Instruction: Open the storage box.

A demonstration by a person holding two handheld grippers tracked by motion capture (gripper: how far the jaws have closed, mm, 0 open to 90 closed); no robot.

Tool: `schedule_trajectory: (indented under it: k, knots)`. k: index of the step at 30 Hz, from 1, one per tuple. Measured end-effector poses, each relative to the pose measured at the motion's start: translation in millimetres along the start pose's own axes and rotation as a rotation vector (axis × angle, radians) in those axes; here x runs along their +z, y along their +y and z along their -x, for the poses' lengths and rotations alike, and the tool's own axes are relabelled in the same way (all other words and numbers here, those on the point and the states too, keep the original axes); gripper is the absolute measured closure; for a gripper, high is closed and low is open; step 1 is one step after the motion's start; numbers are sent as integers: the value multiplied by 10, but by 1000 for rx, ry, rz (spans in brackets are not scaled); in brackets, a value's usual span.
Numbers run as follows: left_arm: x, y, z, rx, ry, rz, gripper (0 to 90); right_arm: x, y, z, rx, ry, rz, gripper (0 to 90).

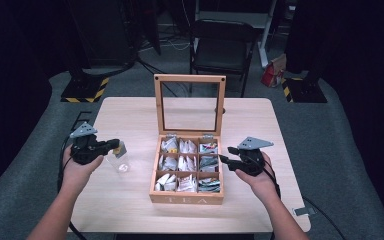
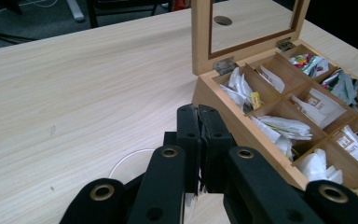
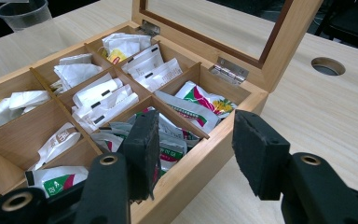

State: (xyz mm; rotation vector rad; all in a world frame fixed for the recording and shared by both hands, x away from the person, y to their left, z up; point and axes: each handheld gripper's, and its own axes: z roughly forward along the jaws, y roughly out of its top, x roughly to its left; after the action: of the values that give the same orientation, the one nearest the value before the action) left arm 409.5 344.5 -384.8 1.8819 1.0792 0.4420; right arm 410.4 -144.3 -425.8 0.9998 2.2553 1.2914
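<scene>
A wooden tea box stands mid-table with its glass lid upright. Its compartments hold several paper tea bags. Left of the box stands a clear plastic cup, whose rim lies just below my left gripper. That gripper is shut, and a small pale tea bag with a yellow spot appears pinched at its tips over the cup. My right gripper is open at the box's right wall, one pad over a compartment and the other over the table.
The light wood table has a round cable hole behind the box. A black chair and a red bag stand on the floor beyond the far edge. A small grey tag lies near the front right corner.
</scene>
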Motion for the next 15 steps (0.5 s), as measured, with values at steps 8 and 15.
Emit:
schedule_trajectory:
  k: [8,15]
  knots:
    - [72,-93,-98,-16,21,-16,880,2,-10,-5,-1,1,-2,508]
    - [150,-211,-200,-44,38,-33,880,22,-31,-5,2,5,-5,508]
